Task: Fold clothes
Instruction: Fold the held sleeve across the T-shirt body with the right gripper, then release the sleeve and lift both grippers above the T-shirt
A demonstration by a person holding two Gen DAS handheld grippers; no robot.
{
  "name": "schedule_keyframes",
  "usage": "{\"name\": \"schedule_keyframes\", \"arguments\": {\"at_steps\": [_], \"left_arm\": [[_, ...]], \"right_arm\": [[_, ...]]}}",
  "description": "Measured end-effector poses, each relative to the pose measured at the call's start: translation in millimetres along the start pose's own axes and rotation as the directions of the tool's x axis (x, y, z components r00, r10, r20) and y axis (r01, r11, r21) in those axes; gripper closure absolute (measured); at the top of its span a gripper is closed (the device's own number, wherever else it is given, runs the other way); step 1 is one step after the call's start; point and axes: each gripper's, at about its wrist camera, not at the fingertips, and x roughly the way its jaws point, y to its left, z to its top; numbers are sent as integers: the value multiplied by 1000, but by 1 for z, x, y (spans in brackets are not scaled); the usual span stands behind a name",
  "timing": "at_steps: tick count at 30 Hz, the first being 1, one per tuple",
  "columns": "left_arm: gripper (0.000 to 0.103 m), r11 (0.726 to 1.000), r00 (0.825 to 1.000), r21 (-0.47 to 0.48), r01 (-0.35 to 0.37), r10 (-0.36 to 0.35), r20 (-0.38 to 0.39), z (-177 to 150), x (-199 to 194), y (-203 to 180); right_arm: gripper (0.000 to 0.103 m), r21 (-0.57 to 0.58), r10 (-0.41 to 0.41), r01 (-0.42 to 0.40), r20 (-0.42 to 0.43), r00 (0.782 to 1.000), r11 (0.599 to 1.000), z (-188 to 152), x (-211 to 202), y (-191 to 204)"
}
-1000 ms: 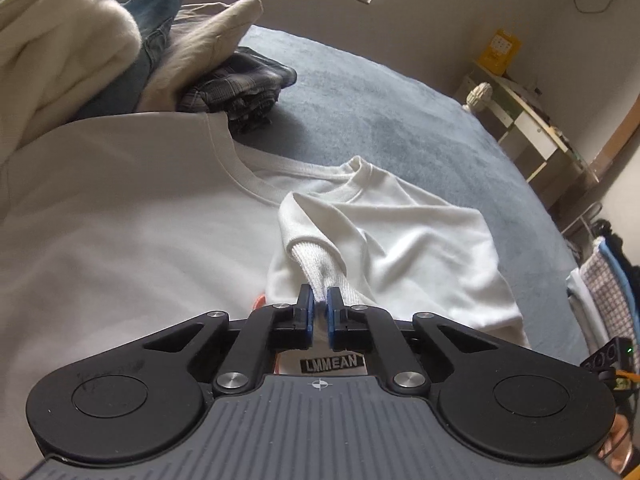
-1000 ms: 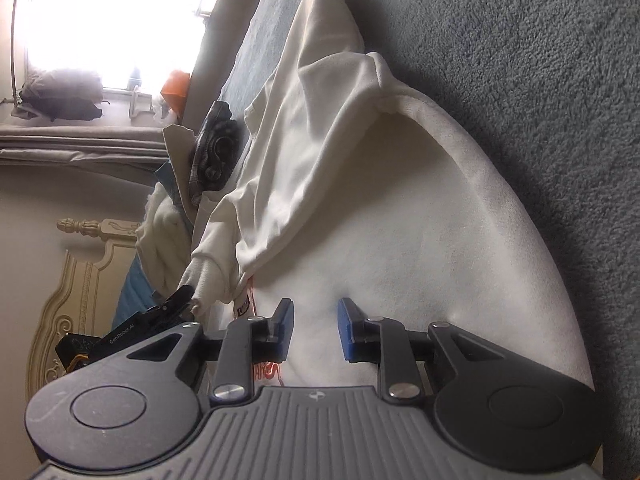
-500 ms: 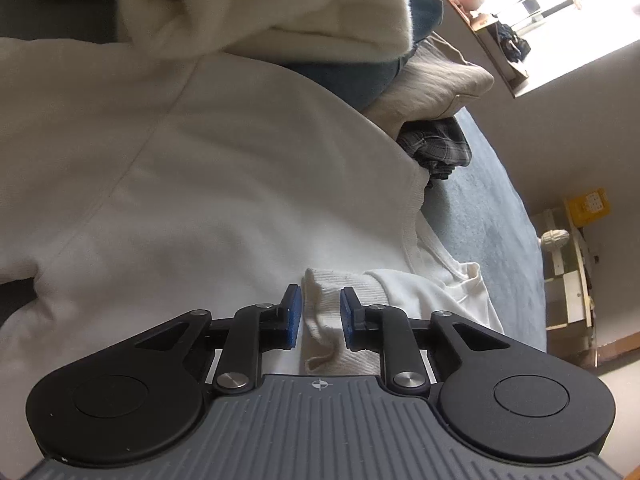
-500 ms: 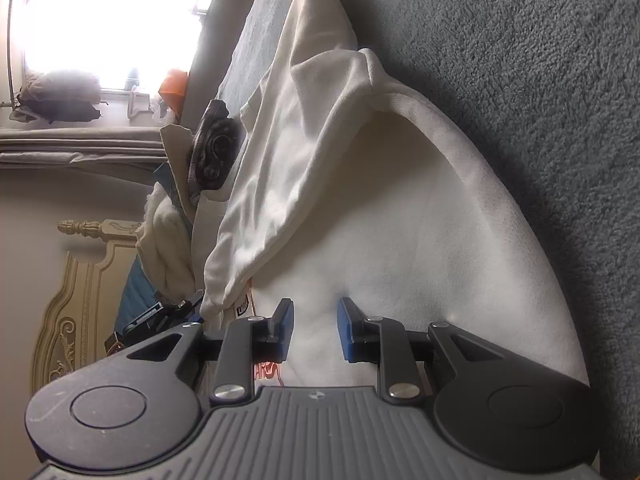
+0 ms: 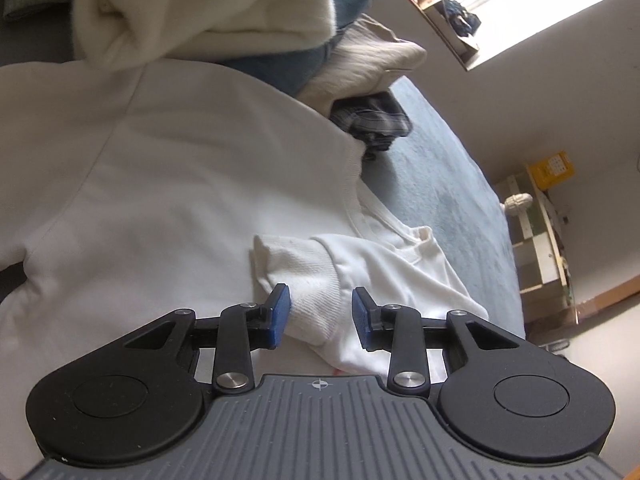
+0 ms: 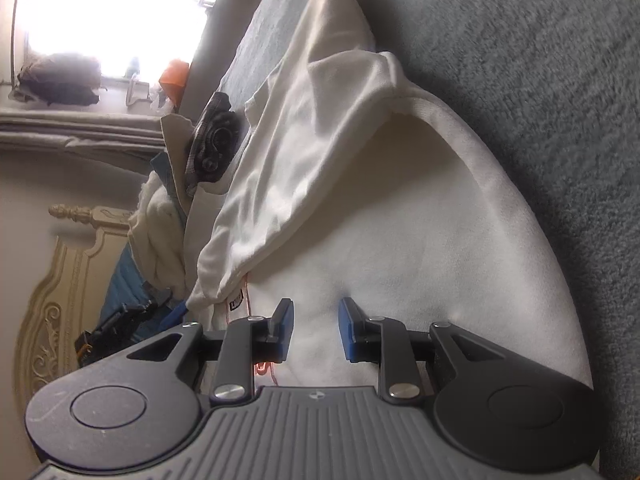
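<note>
A white sweatshirt lies spread on the grey-blue bed cover. One sleeve is folded across its chest, and the ribbed cuff rests on the body fabric. My left gripper is open, its blue pads either side of the cuff and not pinching it. In the right wrist view the same sweatshirt shows with the folded sleeve lying over it. My right gripper stands open just above the body fabric, holding nothing.
A heap of other clothes sits beyond the sweatshirt: a cream fleece, blue denim, a beige garment and a dark plaid piece. A shelf unit stands past the bed. A carved headboard is at the left.
My left gripper carried the sleeve cuff over the sweatshirt's chest, then opened and let it go. The cuff now lies flat between the pads. The right gripper stayed open and barely moved.
</note>
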Motion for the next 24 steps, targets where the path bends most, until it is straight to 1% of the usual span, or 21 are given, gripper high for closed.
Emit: {"name": "schedule_keyframes", "arguments": {"at_steps": [2,3,5,8,10,12,13,15,16,17,19,20,21,22,24], "left_arm": [[70,1000,1000,7,16,-16,-2,-4,-5,-7],[70,1000,1000,14,22,-22,-3,-8,-7,-12],[70,999,1000,40,28,-27,-8,-15,-11,-22],[70,997,1000,77,25,-24,-8,-24,-13,-37],[70,994,1000,112,8,-9,8,-30,-15,-47],[70,985,1000,171,-12,8,26,-36,-17,-59],[70,980,999,197,-22,15,35,-39,-18,-64],[70,970,999,240,-34,23,48,-44,-19,-71],[70,968,998,249,-41,29,50,-46,-19,-73],[70,967,998,250,-45,33,50,-48,-19,-74],[70,972,998,230,-40,30,47,-51,-18,-74],[70,976,999,217,-34,25,44,-51,-18,-74],[70,978,999,208,-25,17,38,-52,-18,-74],[70,978,999,206,-19,12,36,-53,-17,-75],[70,979,1000,206,-8,2,31,-56,-17,-77]], "right_arm": [[75,-154,-6,6,4,1000,988,-9,-2,26],[75,-230,-9,10,6,1000,973,-13,-3,38],[74,-372,-17,22,16,1000,928,-22,-4,63],[71,-490,-89,139,124,988,860,-36,10,77],[70,-556,-128,220,200,971,801,-45,19,86],[70,-611,-161,301,274,948,732,-54,28,96],[70,-636,-189,339,293,937,693,-59,37,99],[69,-691,-208,379,321,924,616,-70,52,106],[61,-708,-214,401,343,915,582,-74,60,105],[56,-723,-219,423,364,905,546,-77,67,104],[35,-748,-227,466,408,885,473,-85,82,102],[30,-758,-229,486,429,874,436,-89,89,101],[18,-766,-230,506,451,863,397,-93,97,100],[1,-768,-233,523,468,852,369,-95,103,98],[0,-731,-265,533,462,846,427,-86,100,96]]}}
